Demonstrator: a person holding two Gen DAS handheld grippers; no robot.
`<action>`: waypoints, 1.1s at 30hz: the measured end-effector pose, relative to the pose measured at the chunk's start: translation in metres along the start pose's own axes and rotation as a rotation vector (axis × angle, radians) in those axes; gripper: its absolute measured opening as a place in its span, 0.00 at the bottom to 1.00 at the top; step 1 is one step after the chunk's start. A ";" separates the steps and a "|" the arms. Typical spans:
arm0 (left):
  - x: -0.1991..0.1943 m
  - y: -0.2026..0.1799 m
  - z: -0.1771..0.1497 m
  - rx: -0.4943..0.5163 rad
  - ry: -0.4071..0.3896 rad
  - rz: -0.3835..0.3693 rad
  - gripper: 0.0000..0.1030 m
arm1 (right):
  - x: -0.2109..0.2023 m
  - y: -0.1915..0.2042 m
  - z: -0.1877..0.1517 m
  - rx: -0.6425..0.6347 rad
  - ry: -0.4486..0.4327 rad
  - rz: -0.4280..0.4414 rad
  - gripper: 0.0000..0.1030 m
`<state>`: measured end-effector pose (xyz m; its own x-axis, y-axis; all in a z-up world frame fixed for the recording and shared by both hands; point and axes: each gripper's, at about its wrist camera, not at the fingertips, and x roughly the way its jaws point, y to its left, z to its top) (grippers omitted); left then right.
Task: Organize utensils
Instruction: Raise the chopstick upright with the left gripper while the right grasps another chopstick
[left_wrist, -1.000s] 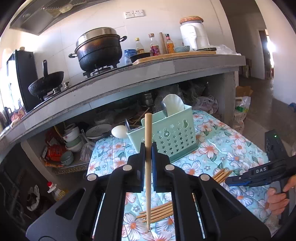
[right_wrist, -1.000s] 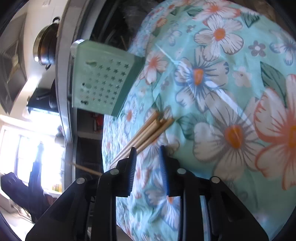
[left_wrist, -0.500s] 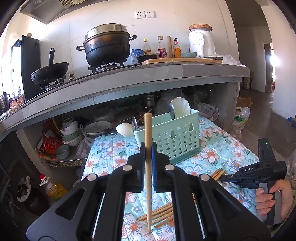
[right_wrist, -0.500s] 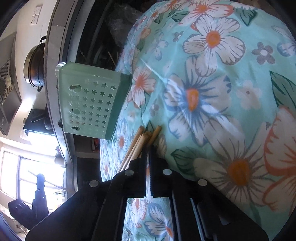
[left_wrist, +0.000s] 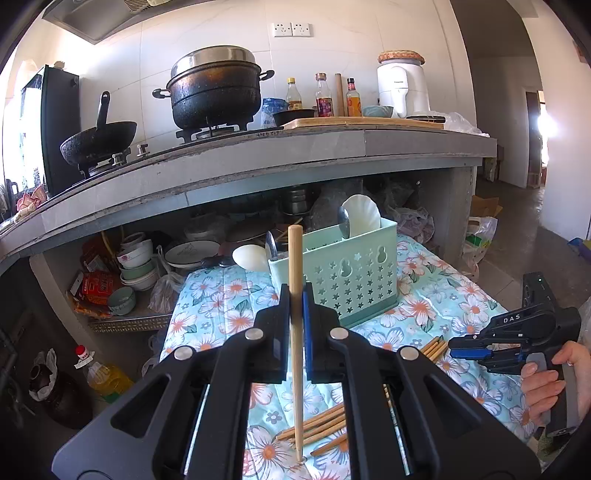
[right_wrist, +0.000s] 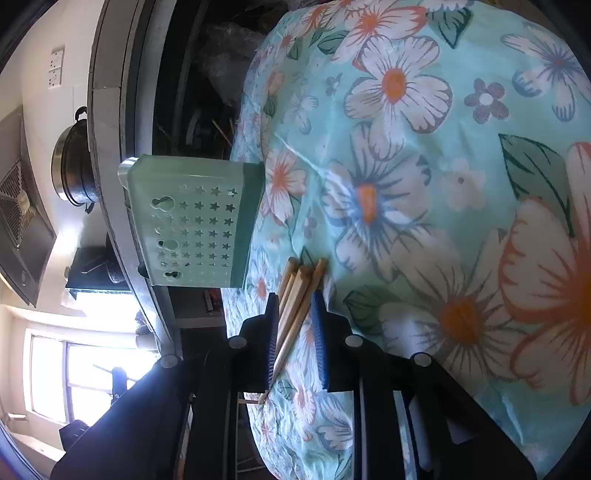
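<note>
Left gripper (left_wrist: 296, 295): jaws pinched tight on a single wooden chopstick (left_wrist: 295, 332), which stands nearly upright between them, its thick end above the pads and its thin tip down at the cloth.
Right gripper (right_wrist: 295, 325): jaws have just been opening again after a brief close; they stand a little apart, with the thick ends of the loose chopsticks between them. One stick lies along the left pad; I cannot tell whether the pads press on any of them.
Hand (left_wrist: 554, 380): seen in the left wrist view, wrapped around the right gripper's handle, right of the caddy.
Utensil caddy (left_wrist: 340, 280): mint green plastic with star cut-outs, standing upright on the cloth; it is the landmark here.
Caddy contents: a white spoon (left_wrist: 360, 216) and a metal spoon rise from its far end.
Loose chopsticks (right_wrist: 295, 291): a small bundle lying flat on the cloth in front of the caddy, near it but not touching.
Floral tablecloth (right_wrist: 424, 184): turquoise with orange-centred flowers, under the caddy and the sticks.
Counter (left_wrist: 258, 158): grey slab behind and above the caddy, bearing a black pot (left_wrist: 214, 92) on a burner.
</note>
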<state>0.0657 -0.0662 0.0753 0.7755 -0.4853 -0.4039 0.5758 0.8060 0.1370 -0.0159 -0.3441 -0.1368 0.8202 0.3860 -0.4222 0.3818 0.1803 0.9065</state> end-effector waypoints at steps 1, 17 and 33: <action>0.000 0.000 0.000 -0.001 0.000 0.000 0.05 | 0.000 0.001 -0.002 0.003 0.002 0.004 0.18; 0.000 0.000 0.000 0.001 -0.001 -0.001 0.05 | 0.008 0.007 0.003 0.007 -0.021 -0.032 0.07; 0.000 -0.004 0.000 0.009 0.002 0.000 0.05 | -0.024 -0.017 0.002 0.112 -0.049 -0.027 0.21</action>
<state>0.0631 -0.0695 0.0746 0.7753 -0.4844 -0.4054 0.5778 0.8031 0.1453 -0.0410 -0.3581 -0.1418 0.8276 0.3370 -0.4489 0.4475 0.0865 0.8901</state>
